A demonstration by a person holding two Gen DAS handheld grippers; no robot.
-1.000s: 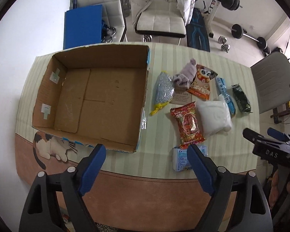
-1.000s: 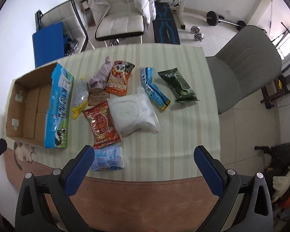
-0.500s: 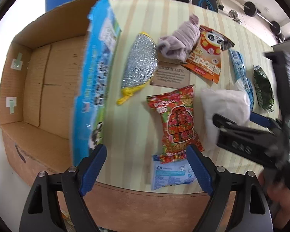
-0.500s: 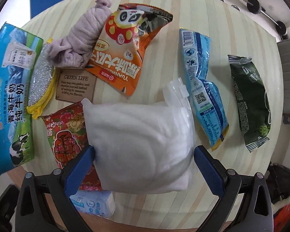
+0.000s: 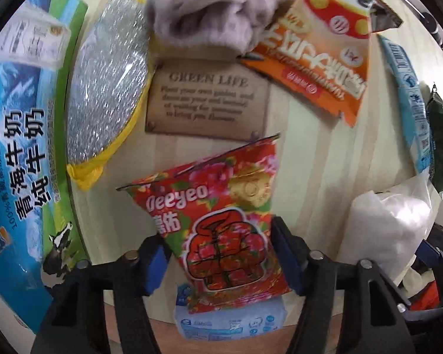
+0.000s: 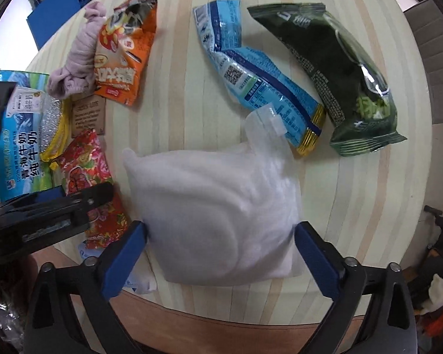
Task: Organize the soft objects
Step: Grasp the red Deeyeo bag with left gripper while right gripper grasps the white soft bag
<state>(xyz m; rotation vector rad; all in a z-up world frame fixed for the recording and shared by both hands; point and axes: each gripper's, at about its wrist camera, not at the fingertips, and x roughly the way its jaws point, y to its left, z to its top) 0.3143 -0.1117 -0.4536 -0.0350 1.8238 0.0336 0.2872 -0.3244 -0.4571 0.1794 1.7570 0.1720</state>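
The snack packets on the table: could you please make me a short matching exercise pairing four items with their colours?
Items:
1. panda snack bag
2. seaweed packet
3. stuffing bag between the right claw's fingers
4. Deeyeo packet between the left claw's fingers

Colours:
A. white
B. red
C. orange
D. dark green

Pairs: 1-C, 2-D, 3-A, 4-B
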